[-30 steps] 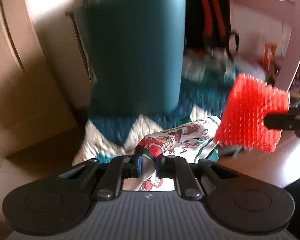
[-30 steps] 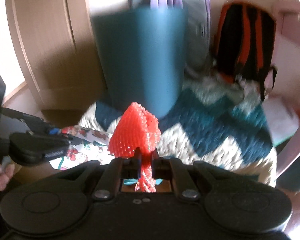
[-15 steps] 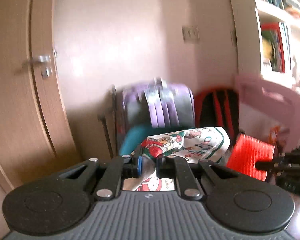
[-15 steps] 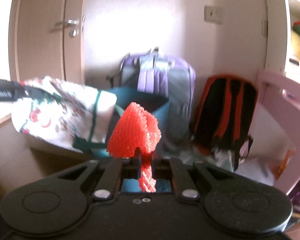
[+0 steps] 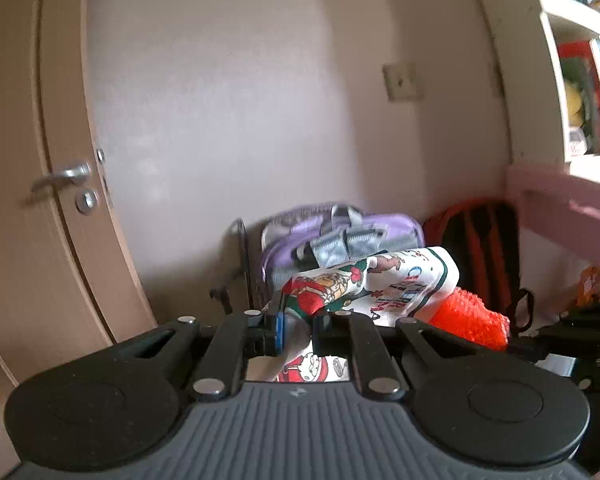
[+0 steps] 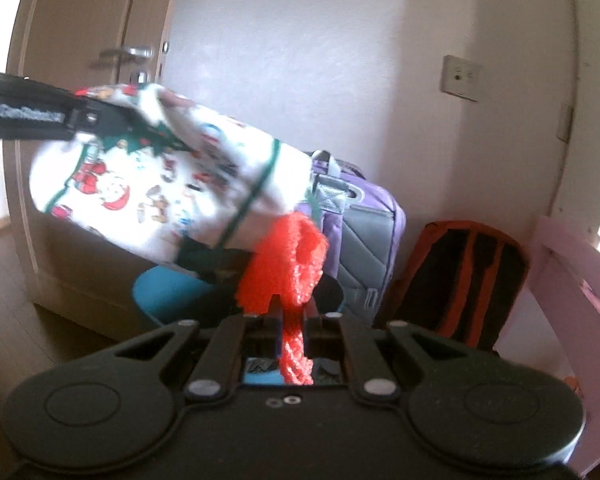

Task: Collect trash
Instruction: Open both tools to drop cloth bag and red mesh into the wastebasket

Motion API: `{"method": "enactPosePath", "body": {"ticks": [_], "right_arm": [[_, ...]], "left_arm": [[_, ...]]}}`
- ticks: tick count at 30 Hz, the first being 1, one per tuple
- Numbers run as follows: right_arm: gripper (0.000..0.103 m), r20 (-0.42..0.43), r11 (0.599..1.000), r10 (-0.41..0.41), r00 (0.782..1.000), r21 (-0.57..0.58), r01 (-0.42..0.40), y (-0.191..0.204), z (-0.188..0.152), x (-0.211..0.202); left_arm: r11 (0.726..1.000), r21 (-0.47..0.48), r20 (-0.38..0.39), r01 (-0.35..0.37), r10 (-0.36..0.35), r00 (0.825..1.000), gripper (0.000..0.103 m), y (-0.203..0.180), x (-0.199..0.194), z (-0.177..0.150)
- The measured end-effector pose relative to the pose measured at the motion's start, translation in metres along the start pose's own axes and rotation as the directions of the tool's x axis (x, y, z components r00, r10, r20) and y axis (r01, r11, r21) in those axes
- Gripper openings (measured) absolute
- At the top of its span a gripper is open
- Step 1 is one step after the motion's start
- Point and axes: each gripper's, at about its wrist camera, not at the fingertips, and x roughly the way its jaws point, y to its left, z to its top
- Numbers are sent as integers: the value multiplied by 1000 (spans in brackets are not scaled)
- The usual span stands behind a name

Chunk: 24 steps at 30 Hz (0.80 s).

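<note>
- Landmark for every place below: the purple and grey quilted fabric backpack [image 6: 360,216] that leaned against the pale wall [image 5: 240,92].
- Far left of the backpack stood a beige wooden door [image 5: 24,200] with a silver lever handle [image 5: 62,176]; its upper and lower parts were cut off by the frame.
- In front of the backpack and to its left, the left gripper [image 5: 298,326] had its jaws pressed together on a white printed paper bag with red and green Christmas cartoon figures [image 5: 372,284]. In the right wrist view the same bag [image 6: 160,188] hung blurred, and only a black finger of the left gripper [image 6: 40,116] showed, the rest cut off at the left edge.
- Below the bag, just in front of the backpack, sat a teal plastic bin [image 6: 168,296]; only part of its rim showed, the rest hidden by the bag and the gripper body.
- Over the bin's opening, the right gripper [image 6: 292,326] pinched a crumpled piece of red-orange plastic mesh netting [image 6: 288,268], which touched the bag's lower edge. In the left wrist view the netting [image 5: 468,320] peeked out from behind the bag.
- Right of the backpack leaned a black and orange fabric backpack [image 6: 464,276], its base hidden.
- Further right a pink painted wooden frame [image 6: 568,276] ran out of view.
</note>
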Motion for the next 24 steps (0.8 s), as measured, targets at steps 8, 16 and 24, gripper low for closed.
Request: {"method": "enactPosePath", "body": {"ticks": [8, 16, 24], "right_arm": [[7, -114, 999, 34, 993, -4, -35, 13, 5, 65], [12, -228, 997, 65, 971, -20, -72, 16, -8, 115], [26, -228, 997, 73, 971, -12, -78, 10, -12, 115]], "left_arm": [[1000, -10, -147, 7, -8, 989, 12, 11, 84, -26], [997, 22, -308, 80, -70, 949, 13, -1, 142, -56], [989, -43, -401, 139, -144, 905, 22, -12, 163, -73]]}}
